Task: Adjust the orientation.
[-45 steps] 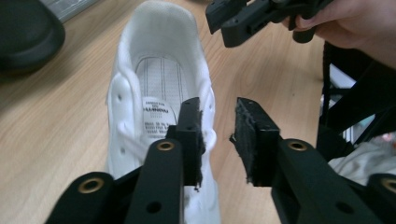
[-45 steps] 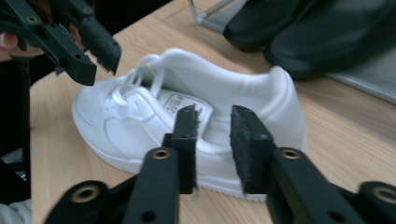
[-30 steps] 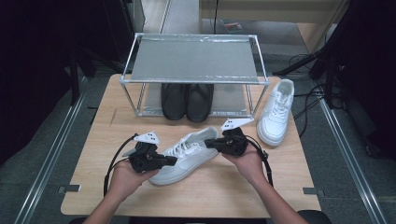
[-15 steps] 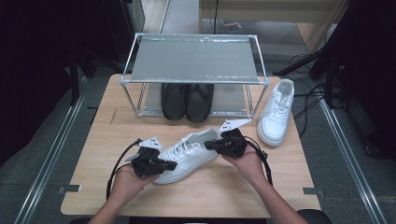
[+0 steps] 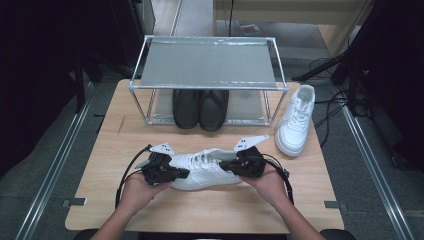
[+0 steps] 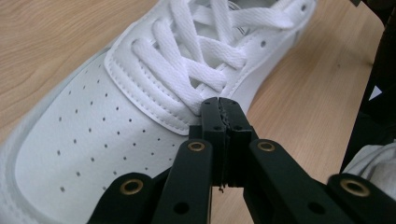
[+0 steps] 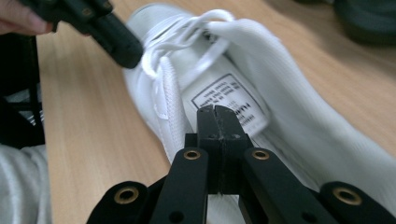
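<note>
Table: the light wooden table [image 5: 100, 150] spans the middle of the high view.
Rack: a two-tier metal shoe rack [image 5: 207, 65] sits at upper centre, top shelf bare, a pair of black leather shoes [image 5: 200, 107] on the lower shelf.
Second shoe: a white lace-up sneaker [image 5: 296, 120] waits at right of the rack, on the table.
Task shoe: the other white lace-up sneaker [image 5: 202, 170] lies lower centre, between both tools, toe to the left.
Left gripper [image 6: 219, 105]: jaws pressed together, tips against the laces by the toe, nothing pinched that I can tell.
Right gripper [image 7: 215, 112]: jaws pressed together too, tips at the tongue label near the heel opening.
Progress: early going, I'd say; neither white sneaker is shelved, both remain to place.
</note>
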Demonstrator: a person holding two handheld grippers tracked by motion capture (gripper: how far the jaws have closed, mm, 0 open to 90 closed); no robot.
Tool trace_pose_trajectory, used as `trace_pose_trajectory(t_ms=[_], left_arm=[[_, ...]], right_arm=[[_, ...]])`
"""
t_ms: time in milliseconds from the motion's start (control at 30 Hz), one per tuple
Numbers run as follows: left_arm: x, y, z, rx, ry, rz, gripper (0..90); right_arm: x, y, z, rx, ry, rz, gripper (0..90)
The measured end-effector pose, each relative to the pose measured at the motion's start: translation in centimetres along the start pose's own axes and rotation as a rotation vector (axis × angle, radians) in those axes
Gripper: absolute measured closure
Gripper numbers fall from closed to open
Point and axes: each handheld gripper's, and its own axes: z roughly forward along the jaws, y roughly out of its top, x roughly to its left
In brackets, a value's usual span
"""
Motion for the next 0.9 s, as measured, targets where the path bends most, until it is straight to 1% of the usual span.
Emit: trace_pose_trajectory(t_ms=[33, 67, 100, 133, 167, 233, 367, 467, 533, 633, 733, 800, 833, 900], left_arm=[[0.0, 0.1, 0.0, 0.002, 0.003, 0.003, 90.0], [0.1, 0.2, 0.1, 0.006, 0.000, 0.003, 90.0], [0.2, 0.2, 0.1, 0.004, -0.005, 0.002, 90.0], [0.3, 0.3, 0.1, 0.009, -0.006, 0.005, 90.0], [0.3, 0.3, 0.1, 0.011, -0.007, 0.009, 90.0], [0.4, 0.5, 0.2, 0.015, -0.010, 0.010, 90.0], [0.5, 0.8, 0.3, 0.021, -0.002, 0.022, 90.0], [0.7, 1.0, 0.3, 0.021, -0.003, 0.022, 90.0], [0.8, 1.1, 0.4, 0.020, -0.003, 0.020, 90.0], [1.0, 1.4, 0.5, 0.020, -0.001, 0.026, 90.0], [1.0, 1.5, 0.6, 0.017, -0.001, 0.021, 90.0], [1.1, 1.6, 0.7, 0.016, 0.004, 0.023, 90.0], [1.1, 1.6, 0.8, 0.012, 0.002, 0.015, 90.0], [1.3, 1.8, 0.8, 0.015, -0.003, 0.012, 90.0]], right_arm=[[0.2, -0.1, 0.1, 0.002, 0.002, -0.007, 90.0], [0.5, -0.2, 0.1, 0.003, 0.008, -0.001, 90.0], [0.7, -0.2, 0.1, 0.000, -0.003, -0.001, 90.0], [0.8, -0.3, 0.0, 0.000, -0.003, 0.000, 90.0], [0.9, -0.4, 0.0, -0.001, -0.001, 0.012, 90.0], [1.0, -0.4, 0.0, -0.005, -0.009, 0.018, 90.0], [1.7, -0.5, -0.2, 0.000, -0.024, 0.031, 90.0], [2.1, -0.6, -0.3, 0.003, -0.034, 0.022, 90.0], [2.3, -0.7, -0.7, 0.006, -0.027, 0.011, 90.0], [2.4, -0.7, -1.3, -0.002, 0.015, 0.015, 90.0], [3.0, -0.8, -1.3, -0.002, 0.002, 0.004, 90.0], [3.1, -0.8, -1.3, 0.002, 0.016, 0.009, 90.0], [3.2, -0.8, -1.2, 0.001, 0.026, 0.013, 90.0], [3.6, -0.8, -1.2, 0.005, 0.020, 0.010, 90.0]])
